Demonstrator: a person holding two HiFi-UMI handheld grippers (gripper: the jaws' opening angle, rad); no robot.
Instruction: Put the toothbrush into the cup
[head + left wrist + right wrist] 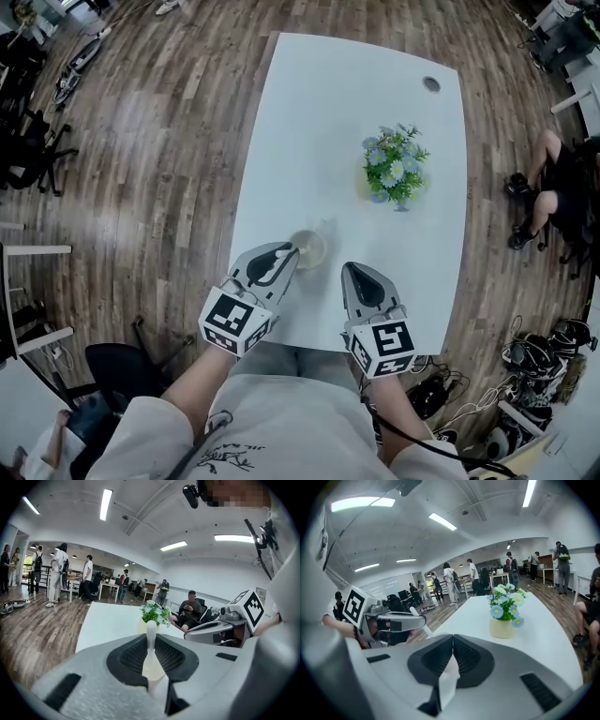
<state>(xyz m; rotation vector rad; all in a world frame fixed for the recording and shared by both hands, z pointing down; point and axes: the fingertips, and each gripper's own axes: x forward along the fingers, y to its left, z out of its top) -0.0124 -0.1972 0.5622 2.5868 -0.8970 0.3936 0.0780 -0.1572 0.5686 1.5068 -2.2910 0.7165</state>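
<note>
A white toothbrush [151, 631] sticks out forward between the jaws of my left gripper [287, 251], which is shut on it. In the head view this gripper's tip is at the left rim of a pale cup [312, 247] standing on the white table [309, 122] near its front edge. From the right gripper view the toothbrush [420, 621] shows as a white stick slanting out of the left gripper [411, 615]. My right gripper [353, 270] hovers just right of the cup, jaws shut together with nothing between them.
A small pot of blue and white flowers [395, 166] stands on the table beyond the cup, to the right. A round cable hole [431, 84] is at the far right corner. A seated person [553, 187] is on the floor to the right.
</note>
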